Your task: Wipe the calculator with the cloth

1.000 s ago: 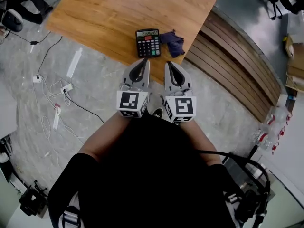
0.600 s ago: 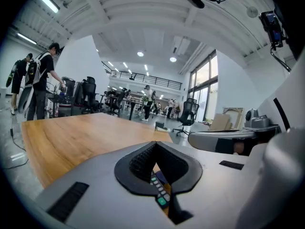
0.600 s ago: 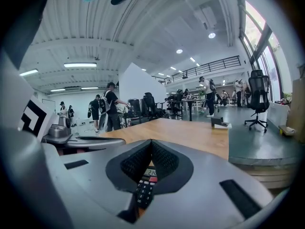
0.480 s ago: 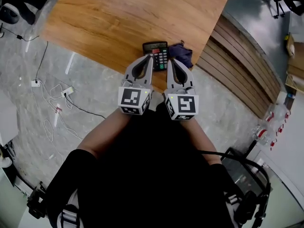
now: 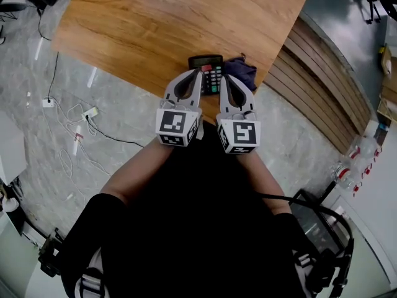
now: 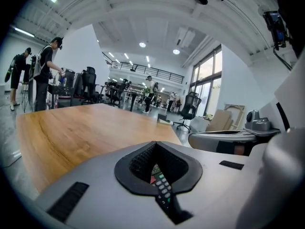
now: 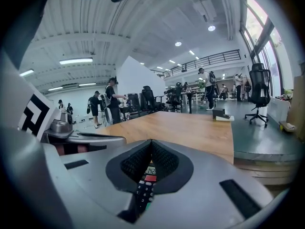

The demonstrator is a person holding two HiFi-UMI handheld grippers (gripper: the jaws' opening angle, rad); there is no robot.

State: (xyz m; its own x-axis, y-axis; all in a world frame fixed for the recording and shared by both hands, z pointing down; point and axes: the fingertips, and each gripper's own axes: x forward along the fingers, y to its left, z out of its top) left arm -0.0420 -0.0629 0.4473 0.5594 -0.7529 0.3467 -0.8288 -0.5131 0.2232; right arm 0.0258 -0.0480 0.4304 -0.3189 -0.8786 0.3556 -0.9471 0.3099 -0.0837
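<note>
Wooden table (image 5: 142, 30) bears calculator (image 5: 211, 70), cloth (image 5: 243, 72) seemingly touching; left claw (image 5: 197, 73), right claw (image 5: 227, 77) closed.

Calculator (image 7: 144, 190) display reads about 142; its keys show 6 and 3.

We wear a black short-sleeved top (image 5: 198, 228). Beyond the top, our left gripper (image 5: 197, 73) and right gripper (image 5: 225, 77) are pale grey with black pads. Each carries a white cube (image 5: 178, 124) with black square markers.
</note>
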